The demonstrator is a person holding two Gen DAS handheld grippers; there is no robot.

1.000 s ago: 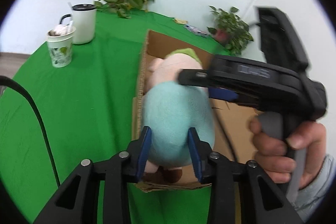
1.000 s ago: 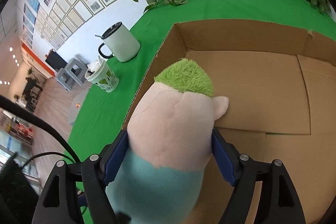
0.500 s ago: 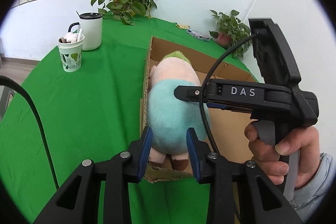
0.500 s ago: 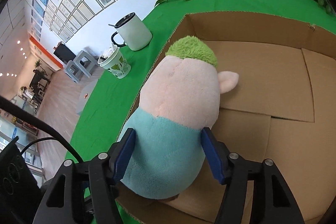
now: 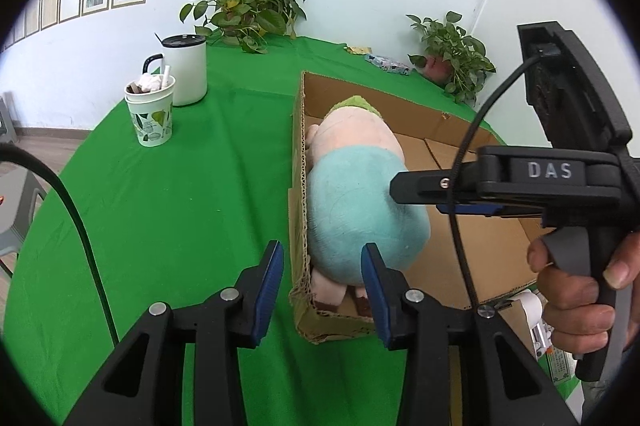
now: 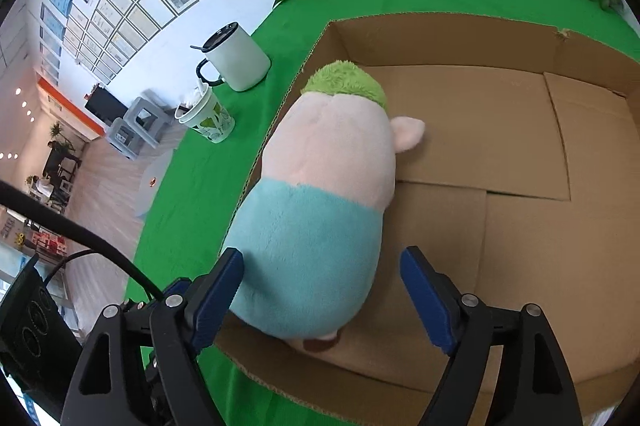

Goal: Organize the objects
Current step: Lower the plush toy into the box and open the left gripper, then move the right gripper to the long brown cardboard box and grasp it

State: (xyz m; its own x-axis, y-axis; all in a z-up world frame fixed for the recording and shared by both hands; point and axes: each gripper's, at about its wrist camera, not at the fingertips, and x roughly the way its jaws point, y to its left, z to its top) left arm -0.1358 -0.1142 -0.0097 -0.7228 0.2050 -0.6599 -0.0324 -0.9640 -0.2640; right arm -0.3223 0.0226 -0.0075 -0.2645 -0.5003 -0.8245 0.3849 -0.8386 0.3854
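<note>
Both the left gripper (image 5: 322, 292) and right gripper (image 6: 322, 300) have just been opening and stand empty, so withdraw straight, leaving the pink-and-teal plush pig (image 6: 320, 210) along the open brown cardboard box's (image 6: 520, 130) left wall.

Surface (image 5: 192, 194): round-edged, covered wholly in bright green cloth, set against a pale wall.

Resting directly on it:
- Open cardboard box (image 5: 298, 162), flaps cut or folded away, near edge ragged; occupies the right half.
- White lidded mug (image 5: 186, 70) with dark handle, upright, toward the far left.
- Paper cup (image 5: 151, 116) with leaf print, upright, just in front of the mug, stuffed with crumpled paper.
- Leafy potted plant (image 5: 240, 6) at the far edge, behind the mug.
- Second, smaller potted plant (image 5: 452, 54) at the far right edge, beyond the box.
- Flat printed packet (image 5: 388, 63) and a small yellow item (image 5: 360, 49), between the two plants.
- Small white items (image 5: 536, 322) at the near right, beside the box; nature unclear.
</note>
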